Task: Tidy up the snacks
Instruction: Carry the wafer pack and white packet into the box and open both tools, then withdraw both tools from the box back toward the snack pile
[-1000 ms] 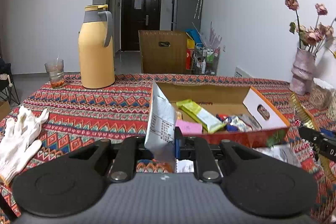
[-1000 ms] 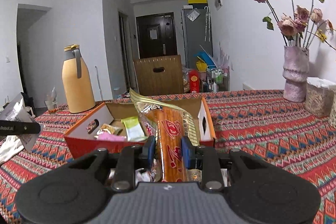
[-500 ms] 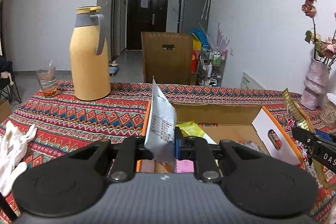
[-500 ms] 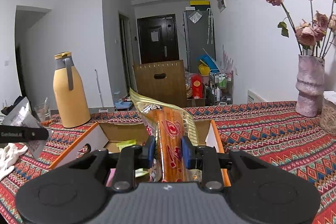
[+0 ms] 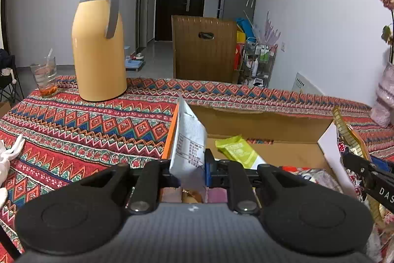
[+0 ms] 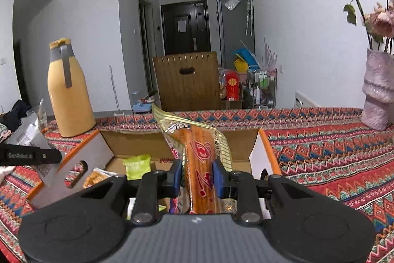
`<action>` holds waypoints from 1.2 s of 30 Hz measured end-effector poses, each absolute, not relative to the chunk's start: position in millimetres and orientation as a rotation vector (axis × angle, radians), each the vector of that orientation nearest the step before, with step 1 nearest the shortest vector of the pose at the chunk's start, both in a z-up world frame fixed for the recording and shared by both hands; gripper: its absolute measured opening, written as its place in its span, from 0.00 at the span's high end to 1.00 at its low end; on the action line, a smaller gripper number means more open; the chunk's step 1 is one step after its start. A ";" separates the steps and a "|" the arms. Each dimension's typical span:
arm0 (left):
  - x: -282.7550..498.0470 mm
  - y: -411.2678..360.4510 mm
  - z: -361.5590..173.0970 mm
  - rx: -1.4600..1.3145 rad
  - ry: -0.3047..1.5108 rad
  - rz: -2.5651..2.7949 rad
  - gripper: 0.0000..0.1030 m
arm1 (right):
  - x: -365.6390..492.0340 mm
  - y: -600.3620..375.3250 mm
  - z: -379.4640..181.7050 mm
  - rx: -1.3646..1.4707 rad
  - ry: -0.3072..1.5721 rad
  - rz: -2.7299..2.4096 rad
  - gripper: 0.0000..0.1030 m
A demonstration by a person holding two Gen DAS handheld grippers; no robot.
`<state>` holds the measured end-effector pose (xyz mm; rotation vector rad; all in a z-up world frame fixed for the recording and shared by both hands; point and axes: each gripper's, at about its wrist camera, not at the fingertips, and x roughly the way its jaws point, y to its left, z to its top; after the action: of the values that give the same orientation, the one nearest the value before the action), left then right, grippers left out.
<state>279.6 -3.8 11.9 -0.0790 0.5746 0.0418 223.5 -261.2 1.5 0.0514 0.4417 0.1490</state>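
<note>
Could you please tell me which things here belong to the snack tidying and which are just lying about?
Job:
- white printed snack packet in left tongs
- orange-red snack stick pack in right tongs
- open cardboard box
- green wrapped snack

Lying about:
- yellow thermos jug
- drinking glass
- pink vase

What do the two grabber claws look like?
Both look alike. The left gripper and the right gripper have a ribbed grey body, two round black discs, black linkage arms with silver screws, and blue finger pads. White lettering marks their sides.
</note>
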 end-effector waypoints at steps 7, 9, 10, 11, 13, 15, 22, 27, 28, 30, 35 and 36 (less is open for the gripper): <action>280.3 -4.4 2.8 -0.073 0.576 0.033 0.84 | 232.1 -251.7 -15.4 0.019 0.478 0.167 0.75; 278.7 -4.4 2.4 -0.073 0.574 0.031 0.82 | 233.4 -251.0 -18.3 0.017 0.488 0.166 0.74; 278.1 -4.8 3.1 -0.072 0.571 0.035 0.79 | 233.6 -251.2 -19.0 0.019 0.492 0.166 0.74; 276.6 -4.5 3.7 -0.074 0.566 0.038 0.71 | 233.1 -251.7 -19.4 0.022 0.494 0.165 0.71; 272.7 -4.0 5.8 -0.081 0.549 0.044 0.52 | 230.5 -254.2 -19.6 0.034 0.492 0.161 0.68; 267.9 -3.9 8.4 -0.082 0.522 0.065 0.17 | 228.4 -258.6 -18.7 0.057 0.491 0.161 0.45; 256.9 -3.0 17.2 -0.089 0.452 0.093 0.00 | 212.9 -267.6 -9.0 0.106 0.434 0.171 0.00; 257.2 -5.2 16.7 -0.082 0.458 0.090 0.00 | 209.7 -266.1 -4.9 0.097 0.424 0.181 0.00; 257.0 -4.7 16.3 -0.086 0.460 0.088 0.00 | 210.2 -266.2 -4.6 0.098 0.425 0.178 0.00; 256.7 -3.7 15.7 -0.092 0.469 0.091 0.00 | 210.5 -268.1 -4.0 0.103 0.427 0.175 0.00; 252.4 -1.8 20.1 -0.103 0.469 0.088 0.00 | 207.8 -270.9 0.0 0.107 0.422 0.173 0.00; 250.9 -2.1 22.3 -0.102 0.465 0.084 0.00 | 207.2 -270.9 1.4 0.105 0.420 0.175 0.00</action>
<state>250.9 -2.1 22.3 -0.1024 0.4654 0.0839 207.2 -270.9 1.4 0.1051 0.4197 0.1747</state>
